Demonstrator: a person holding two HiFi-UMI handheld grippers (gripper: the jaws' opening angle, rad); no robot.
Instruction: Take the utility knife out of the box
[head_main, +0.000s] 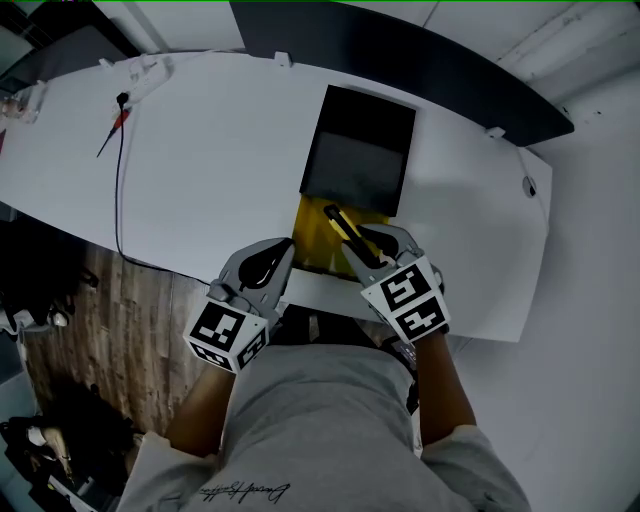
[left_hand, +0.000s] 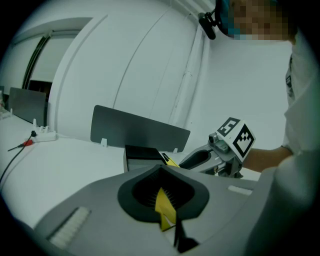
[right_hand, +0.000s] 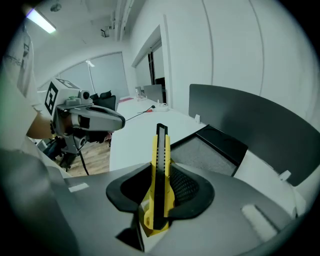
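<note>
A black box (head_main: 360, 150) lies open on the white table (head_main: 220, 150), with its yellow part (head_main: 312, 232) at the near edge. My right gripper (head_main: 368, 246) is shut on the yellow and black utility knife (head_main: 342, 226), which it holds above that yellow part. In the right gripper view the knife (right_hand: 160, 165) stands upright between the jaws of the right gripper (right_hand: 159, 200), its tip pointing away. My left gripper (head_main: 284, 258) is at the yellow part's left side. In the left gripper view the left gripper (left_hand: 164, 206) is shut on a thin yellow flap (left_hand: 164, 202).
A red-tipped tool on a black cable (head_main: 118, 118) lies at the table's far left. A dark divider panel (head_main: 400, 45) runs along the back edge. Wooden floor (head_main: 120, 310) shows below the near edge. The person's torso in a grey shirt (head_main: 320, 420) fills the bottom of the head view.
</note>
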